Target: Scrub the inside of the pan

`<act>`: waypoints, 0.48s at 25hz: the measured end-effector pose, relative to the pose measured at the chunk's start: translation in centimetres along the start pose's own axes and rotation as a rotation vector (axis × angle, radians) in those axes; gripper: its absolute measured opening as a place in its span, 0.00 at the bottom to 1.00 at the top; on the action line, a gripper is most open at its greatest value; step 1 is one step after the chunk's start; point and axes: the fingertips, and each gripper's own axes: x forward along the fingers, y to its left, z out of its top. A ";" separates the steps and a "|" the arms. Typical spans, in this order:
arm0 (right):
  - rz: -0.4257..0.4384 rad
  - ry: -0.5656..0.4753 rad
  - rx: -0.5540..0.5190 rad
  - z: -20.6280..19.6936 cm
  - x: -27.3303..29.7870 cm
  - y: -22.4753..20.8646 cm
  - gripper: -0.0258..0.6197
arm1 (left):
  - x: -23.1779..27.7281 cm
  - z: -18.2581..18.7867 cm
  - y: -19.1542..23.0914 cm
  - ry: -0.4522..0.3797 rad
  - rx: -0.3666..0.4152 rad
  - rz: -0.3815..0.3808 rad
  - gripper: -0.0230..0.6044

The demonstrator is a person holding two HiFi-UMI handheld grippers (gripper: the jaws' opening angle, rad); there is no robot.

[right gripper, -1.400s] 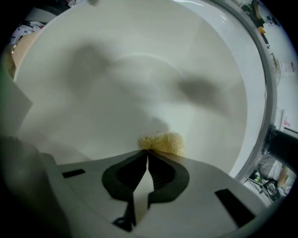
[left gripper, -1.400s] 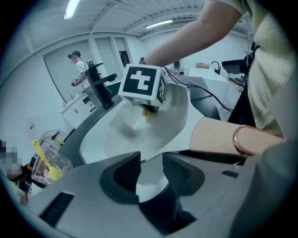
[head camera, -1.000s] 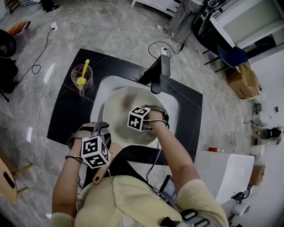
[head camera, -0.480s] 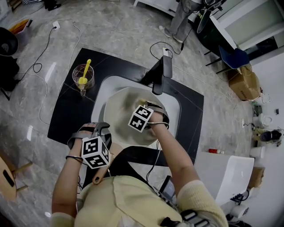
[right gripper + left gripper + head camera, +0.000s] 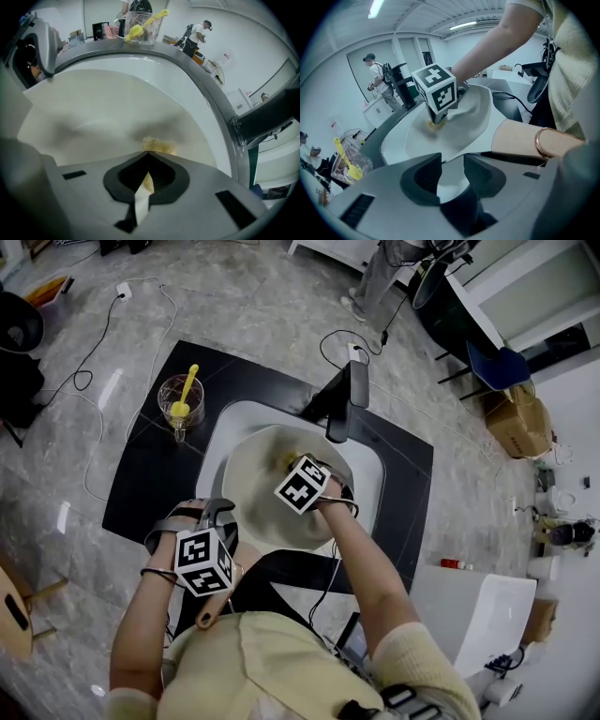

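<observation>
Now pinching scourer (image 5: 159,145) in right gripper (image 5: 148,152) inside pan (image 5: 253,474), clamping its rim with left gripper (image 5: 452,161); faucet (image 5: 340,407) just beyond, brush jar (image 5: 178,401) aside.

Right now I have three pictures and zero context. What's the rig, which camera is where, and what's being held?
There is no robot here. A person holds a two-jaw gripper in each hand, and the marker cubes are part of the grippers. The overhead picture comes from a camera on the person's head, looking down. The other two come from cameras riding on each gripper, looking along its jaws.

A pale pan sits in a white sink set in a black counter, below a black faucet. A glass jar holding a yellow brush stands on the counter.

The right gripper is shut on a yellowish scrubber pressed against the pan's inside. The left gripper clamps the pan's near edge, apparently steadying it.
</observation>
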 end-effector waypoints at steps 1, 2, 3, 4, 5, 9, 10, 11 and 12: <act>-0.009 0.016 0.009 -0.2 0.1 -0.2 0.06 | 0.0 0.0 0.0 -0.001 -0.001 0.000 0.28; -0.014 0.034 0.017 -0.4 0.3 -0.3 0.06 | 0.0 0.0 0.0 -0.002 -0.003 0.000 0.28; -0.013 0.052 0.026 -0.7 0.5 -0.3 0.06 | 0.0 0.0 0.0 -0.002 -0.003 0.001 0.28; -0.003 0.066 0.036 -1.0 0.7 -0.1 0.06 | 0.0 0.0 0.0 -0.001 -0.004 0.002 0.28; 0.016 0.073 0.047 -1.1 0.9 0.3 0.06 | 0.0 0.0 0.0 -0.001 -0.004 0.003 0.28; 0.095 0.044 0.054 -0.8 1.1 2.2 0.06 | 0.0 -0.1 0.0 -0.003 -0.005 0.004 0.28; 0.114 0.030 0.034 -0.5 1.0 2.7 0.06 | 0.0 -0.1 0.0 -0.003 -0.005 0.004 0.28; 0.139 0.014 0.009 -0.2 0.9 3.3 0.06 | 0.1 -0.1 0.0 -0.004 -0.006 0.003 0.28; 0.166 -0.002 -0.016 0.2 0.7 3.9 0.06 | 0.1 -0.1 0.0 -0.004 -0.006 0.003 0.28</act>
